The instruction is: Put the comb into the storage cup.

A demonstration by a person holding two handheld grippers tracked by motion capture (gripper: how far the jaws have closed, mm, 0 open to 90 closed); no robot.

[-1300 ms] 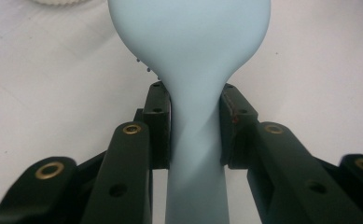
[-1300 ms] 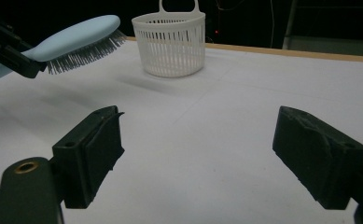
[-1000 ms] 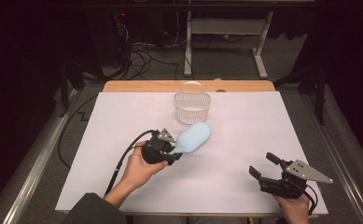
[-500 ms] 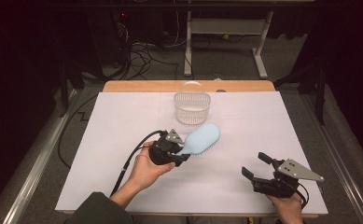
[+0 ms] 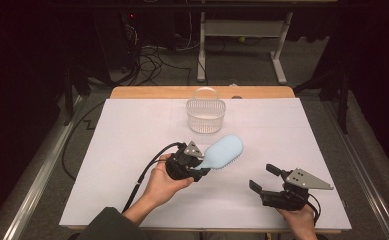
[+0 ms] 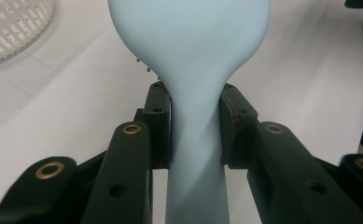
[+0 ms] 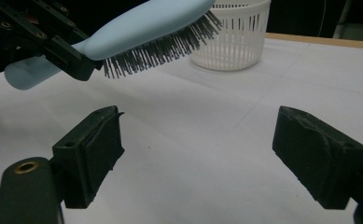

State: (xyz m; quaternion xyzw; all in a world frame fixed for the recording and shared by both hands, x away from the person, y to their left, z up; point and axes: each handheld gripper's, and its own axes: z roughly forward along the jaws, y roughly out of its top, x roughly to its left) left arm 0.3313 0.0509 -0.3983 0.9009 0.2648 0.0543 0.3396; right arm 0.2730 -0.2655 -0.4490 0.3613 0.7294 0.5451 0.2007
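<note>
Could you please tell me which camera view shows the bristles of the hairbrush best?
The right gripper view: the dark bristles hang in clear side profile under the blue hairbrush. The high view shows a thin fringe of them, and the left gripper view shows mostly the brush's smooth back, with a few tips.

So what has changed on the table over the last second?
The left gripper, clamped on the blue hairbrush handle, has carried it rightward toward the middle. The right gripper, jaws open and empty, has slid left toward it. Nothing was grabbed or released. The white basket has stayed at the far side of the table.
</note>
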